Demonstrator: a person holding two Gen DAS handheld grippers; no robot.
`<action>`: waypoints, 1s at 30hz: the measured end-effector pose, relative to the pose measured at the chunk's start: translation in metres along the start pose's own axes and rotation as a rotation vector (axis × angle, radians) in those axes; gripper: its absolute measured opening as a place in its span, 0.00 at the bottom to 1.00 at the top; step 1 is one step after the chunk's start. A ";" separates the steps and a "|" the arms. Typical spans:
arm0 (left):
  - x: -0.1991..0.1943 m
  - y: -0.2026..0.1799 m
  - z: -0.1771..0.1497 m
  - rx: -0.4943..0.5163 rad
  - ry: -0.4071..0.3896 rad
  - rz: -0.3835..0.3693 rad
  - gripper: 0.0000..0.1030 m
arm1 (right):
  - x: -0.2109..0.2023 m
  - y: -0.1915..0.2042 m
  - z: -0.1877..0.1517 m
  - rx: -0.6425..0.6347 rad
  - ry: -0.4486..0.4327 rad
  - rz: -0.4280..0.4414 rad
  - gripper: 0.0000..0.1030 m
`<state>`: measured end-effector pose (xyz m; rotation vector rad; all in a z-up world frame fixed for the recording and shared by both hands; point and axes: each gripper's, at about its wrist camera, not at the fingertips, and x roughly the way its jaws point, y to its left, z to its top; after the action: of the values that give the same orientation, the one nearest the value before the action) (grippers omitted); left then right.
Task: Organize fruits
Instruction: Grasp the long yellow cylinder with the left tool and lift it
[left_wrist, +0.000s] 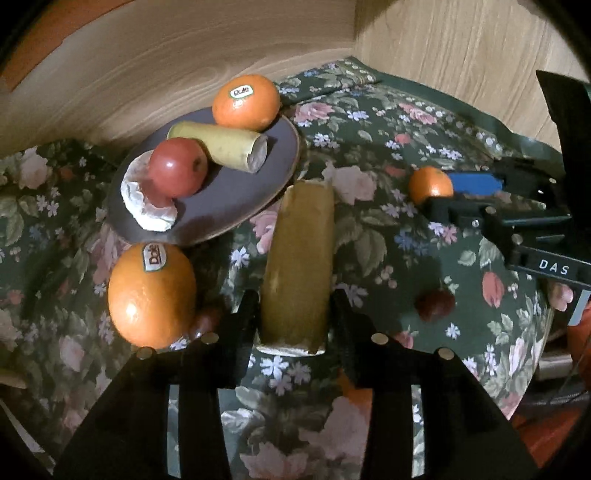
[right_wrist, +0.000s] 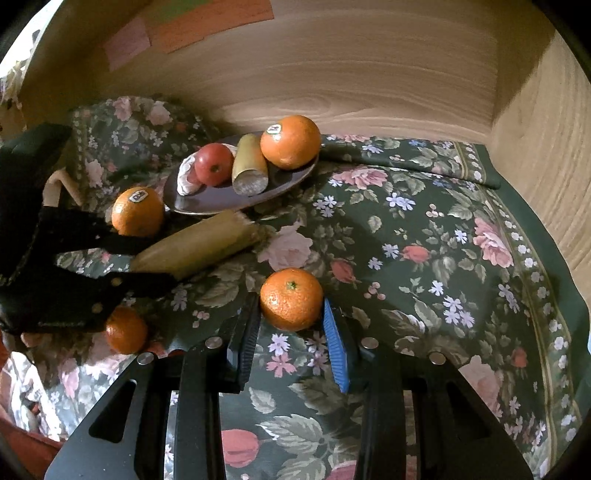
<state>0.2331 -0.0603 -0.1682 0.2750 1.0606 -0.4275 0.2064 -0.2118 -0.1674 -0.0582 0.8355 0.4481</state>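
Taking the dark, glossy oval plate (left_wrist: 236, 206) as the landmark: just left of and in front of its rim, a dimpled orange with a sticker (left_wrist: 151, 295) sits on the flower-printed cloth (left_wrist: 388, 251). On the plate lie a crumpled white wrapper (left_wrist: 144, 206), a smooth red apple (left_wrist: 177, 166), a cut yellow banana piece (left_wrist: 221, 146) and a second stickered orange (left_wrist: 245, 101). In front of the plate, nearly touching its rim, a longer, matte, ragged-ended banana piece (left_wrist: 295, 266) lies between the jaws of the left gripper (left_wrist: 295, 314), which are closed against its sides. Well right of the plate, a small pebbled tangerine (right_wrist: 291, 299) rests on the cloth between the jaws of the right gripper (right_wrist: 291, 325), one black, one ribbed blue, touching its sides.
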 end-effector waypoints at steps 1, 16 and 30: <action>0.002 0.001 0.003 -0.009 0.007 -0.003 0.39 | 0.000 0.001 0.000 -0.001 -0.002 0.000 0.31; 0.029 0.011 0.034 -0.093 -0.025 -0.091 0.39 | -0.002 0.001 0.004 0.014 -0.010 -0.011 0.31; -0.056 0.044 0.033 -0.144 -0.270 -0.031 0.37 | 0.000 0.021 0.035 -0.041 -0.060 0.004 0.31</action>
<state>0.2560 -0.0237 -0.1030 0.0696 0.8267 -0.4016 0.2223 -0.1850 -0.1413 -0.0800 0.7678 0.4689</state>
